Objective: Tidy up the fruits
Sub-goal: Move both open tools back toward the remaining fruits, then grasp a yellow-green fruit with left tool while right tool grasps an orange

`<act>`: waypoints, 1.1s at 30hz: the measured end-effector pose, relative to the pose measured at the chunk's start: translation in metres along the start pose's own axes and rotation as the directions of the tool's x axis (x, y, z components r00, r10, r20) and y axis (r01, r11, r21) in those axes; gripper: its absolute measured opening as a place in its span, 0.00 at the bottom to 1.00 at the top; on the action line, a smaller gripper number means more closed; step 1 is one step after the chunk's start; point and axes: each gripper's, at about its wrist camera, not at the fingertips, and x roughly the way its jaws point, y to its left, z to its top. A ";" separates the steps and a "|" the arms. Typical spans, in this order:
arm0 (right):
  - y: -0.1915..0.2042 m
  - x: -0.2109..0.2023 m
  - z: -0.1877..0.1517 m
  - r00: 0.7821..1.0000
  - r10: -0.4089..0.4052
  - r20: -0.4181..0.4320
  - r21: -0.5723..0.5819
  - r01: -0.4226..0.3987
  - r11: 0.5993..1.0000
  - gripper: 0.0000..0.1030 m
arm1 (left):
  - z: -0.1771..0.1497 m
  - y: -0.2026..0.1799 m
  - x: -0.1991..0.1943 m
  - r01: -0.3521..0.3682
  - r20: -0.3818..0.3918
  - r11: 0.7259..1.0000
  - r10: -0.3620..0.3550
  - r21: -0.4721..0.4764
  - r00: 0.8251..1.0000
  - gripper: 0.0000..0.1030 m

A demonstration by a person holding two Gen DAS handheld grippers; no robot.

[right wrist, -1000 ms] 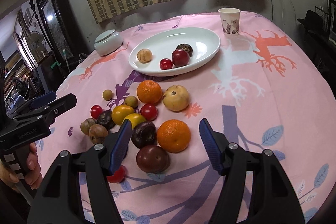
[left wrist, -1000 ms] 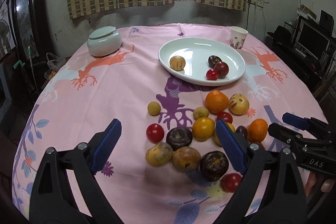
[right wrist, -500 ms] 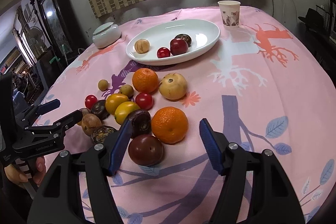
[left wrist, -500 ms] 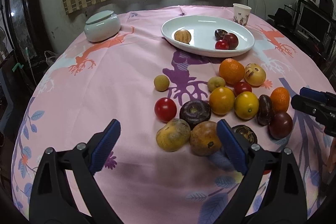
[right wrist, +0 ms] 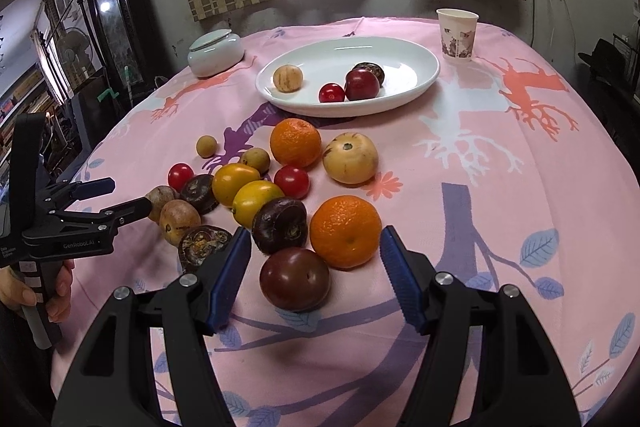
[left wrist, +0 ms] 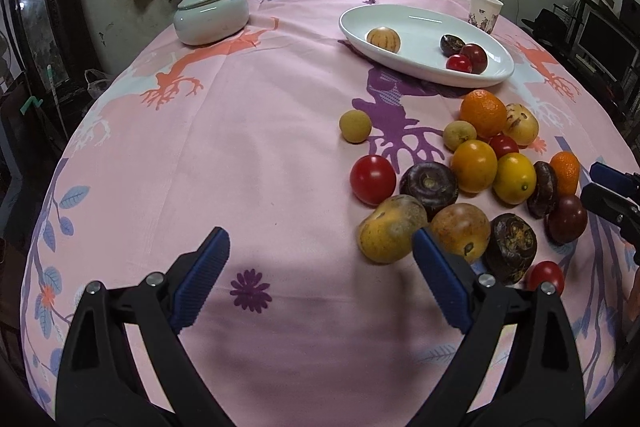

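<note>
My right gripper [right wrist: 316, 279] has its jaws apart, nothing pinched, with the dark plum [right wrist: 295, 279] sitting on the cloth right between the blue pads, low centre of the right-wrist frame. The near orange [right wrist: 345, 231] lies just above and right of it, touching or nearly so, and a dark purple fruit [right wrist: 280, 225] crowds it on the upper left. So if the plum is my pick, I want the pads to come down on its two open flanks and close gently, since it looks soft and round enough to squirt out.

My left gripper [left wrist: 320, 279] is open too, pads over bare pink cloth [left wrist: 248, 155] at the bottom of the left-wrist frame; the yellow-brown fruit [left wrist: 392, 229] sits just inside the right pad. I'd shift right to centre it before closing.

Further out, the pile spreads across the middle of both frames. The white plate [right wrist: 424, 75], upper centre, already holds four fruits with plenty of room. The cup [right wrist: 457, 34] stands just beyond its right rim, so I'd keep carries low and clear of it.
</note>
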 end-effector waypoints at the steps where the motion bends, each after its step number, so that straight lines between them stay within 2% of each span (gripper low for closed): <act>1: 0.000 0.000 0.000 1.000 0.001 0.002 0.003 -0.001 1.000 0.65 | -0.001 -0.001 0.001 0.009 -0.008 1.000 -0.009 0.009 1.000 0.91; 7: 0.000 -0.002 0.001 1.000 0.011 0.006 0.011 -0.011 1.000 0.65 | -0.007 -0.017 0.006 -0.002 -0.020 0.997 0.004 0.083 1.000 0.91; 11: 0.001 -0.003 0.001 1.000 0.025 0.004 0.016 -0.025 1.000 0.65 | -0.006 -0.015 0.012 -0.017 -0.018 0.998 0.018 0.068 1.000 0.90; 14: 0.002 -0.003 0.000 1.000 0.023 0.003 0.016 -0.023 1.000 0.65 | -0.007 -0.018 0.023 -0.014 -0.047 0.997 0.017 0.071 0.999 0.81; 16: 0.003 -0.004 0.000 1.000 0.025 0.004 0.012 -0.025 1.000 0.65 | -0.005 -0.021 0.022 -0.012 -0.022 0.997 0.014 0.078 1.000 0.75; 18: 0.004 -0.005 0.000 1.000 0.026 0.009 0.010 -0.026 1.000 0.65 | -0.003 -0.022 0.022 0.020 -0.017 0.998 -0.018 0.067 1.000 0.58; 22: 0.004 -0.005 0.000 1.000 0.024 0.008 0.013 -0.024 1.000 0.65 | -0.002 -0.023 0.023 0.042 -0.009 0.998 -0.042 0.050 0.999 0.49; 24: 0.003 -0.005 0.000 1.000 0.021 0.006 0.016 -0.021 1.000 0.65 | -0.002 -0.025 0.022 0.077 -0.007 0.996 -0.077 0.048 0.997 0.31; 27: 0.002 -0.006 0.000 1.000 0.006 0.005 0.013 -0.006 1.000 0.65 | 0.000 -0.028 0.018 0.046 0.021 0.998 -0.047 0.049 0.999 0.31; 33: -0.002 -0.003 -0.001 0.999 -0.042 -0.026 -0.021 0.041 0.999 0.65 | 0.001 -0.015 0.013 0.075 0.016 0.997 -0.075 -0.015 0.997 0.31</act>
